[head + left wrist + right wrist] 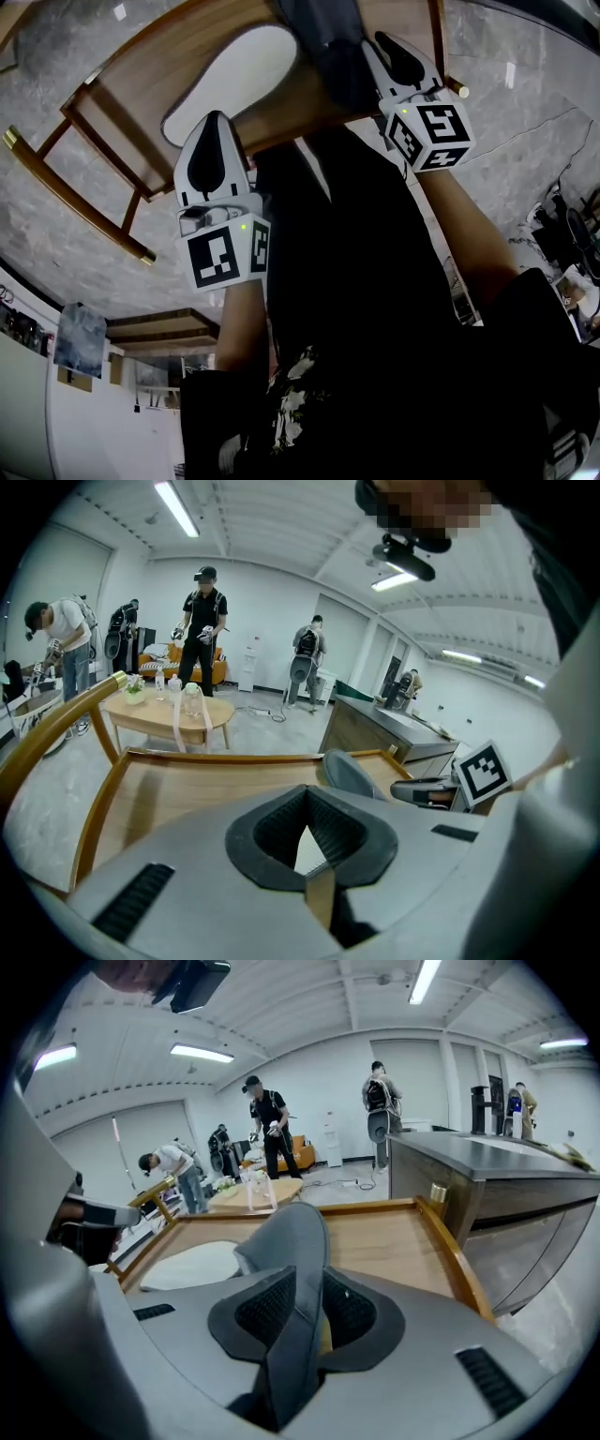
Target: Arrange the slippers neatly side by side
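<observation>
A white slipper (234, 80) lies flat on a wooden table (122, 122) with a raised rim. My left gripper (215, 122) reaches its near end; in the left gripper view a thin white edge (306, 846) sits between the closed pads, so my left gripper (307, 841) is shut on the white slipper. A grey slipper (286, 1260) stands on its edge between the jaws of my right gripper (305, 1312). It leans on the left pad, and a narrow gap shows at the right pad. The grey slipper (349, 775) and the right gripper (427, 792) show to the right in the left gripper view.
Marble floor (525, 94) surrounds the table. A grey counter (506, 1176) stands to the right. Beyond the table are a low round table with bottles (173, 714) and several people (202, 630). My dark clothing (375, 309) fills the lower head view.
</observation>
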### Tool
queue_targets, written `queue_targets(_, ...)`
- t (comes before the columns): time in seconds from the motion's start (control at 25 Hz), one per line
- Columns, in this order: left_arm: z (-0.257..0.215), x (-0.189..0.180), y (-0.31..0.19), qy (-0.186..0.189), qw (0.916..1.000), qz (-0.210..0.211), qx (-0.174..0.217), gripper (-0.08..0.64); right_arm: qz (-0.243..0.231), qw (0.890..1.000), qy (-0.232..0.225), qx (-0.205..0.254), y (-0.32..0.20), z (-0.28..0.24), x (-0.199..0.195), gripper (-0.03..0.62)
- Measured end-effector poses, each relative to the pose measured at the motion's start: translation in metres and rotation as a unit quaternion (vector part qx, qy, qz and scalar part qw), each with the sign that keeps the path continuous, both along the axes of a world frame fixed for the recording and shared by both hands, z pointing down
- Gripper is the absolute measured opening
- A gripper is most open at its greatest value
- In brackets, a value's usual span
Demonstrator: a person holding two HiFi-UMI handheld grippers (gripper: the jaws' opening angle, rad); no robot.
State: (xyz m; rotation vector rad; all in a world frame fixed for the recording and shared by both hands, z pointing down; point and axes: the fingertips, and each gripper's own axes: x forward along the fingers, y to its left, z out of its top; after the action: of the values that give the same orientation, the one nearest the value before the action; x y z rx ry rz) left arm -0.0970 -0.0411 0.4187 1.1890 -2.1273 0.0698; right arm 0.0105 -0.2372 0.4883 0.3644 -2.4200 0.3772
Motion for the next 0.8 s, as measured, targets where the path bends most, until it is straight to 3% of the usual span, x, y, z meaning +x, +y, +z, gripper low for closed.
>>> queue_targets(0.32,0.008,-0.022,0.009,-0.003,0.9995,0.02,-0.024,0.002,-0.022,0.999,-0.022,0.043,0.008,-0.02,-0.016,0.094)
queue_targets(0.44,0.016,-0.032,0.006,0.013,0.9981,0.048,-0.035,0.103,-0.051,0.996,-0.039,0.067,0.027,-0.036,-0.03,0.055)
queue_targets(0.52,0.022,-0.036,0.003,0.021,0.9959,0.075,-0.047,0.125,-0.074,0.994,-0.048,0.071,0.044,-0.044,-0.039,0.017)
queue_targets(0.64,0.035,-0.039,-0.001,0.034,0.9881,0.129,-0.077,0.144,-0.107,0.993,-0.039,0.04,0.077,-0.039,-0.048,0.0)
queue_targets(0.8,0.055,-0.039,-0.001,0.067,0.9711,0.198,-0.114,0.165,-0.12,0.992,-0.031,-0.014,0.112,-0.025,-0.057,-0.002)
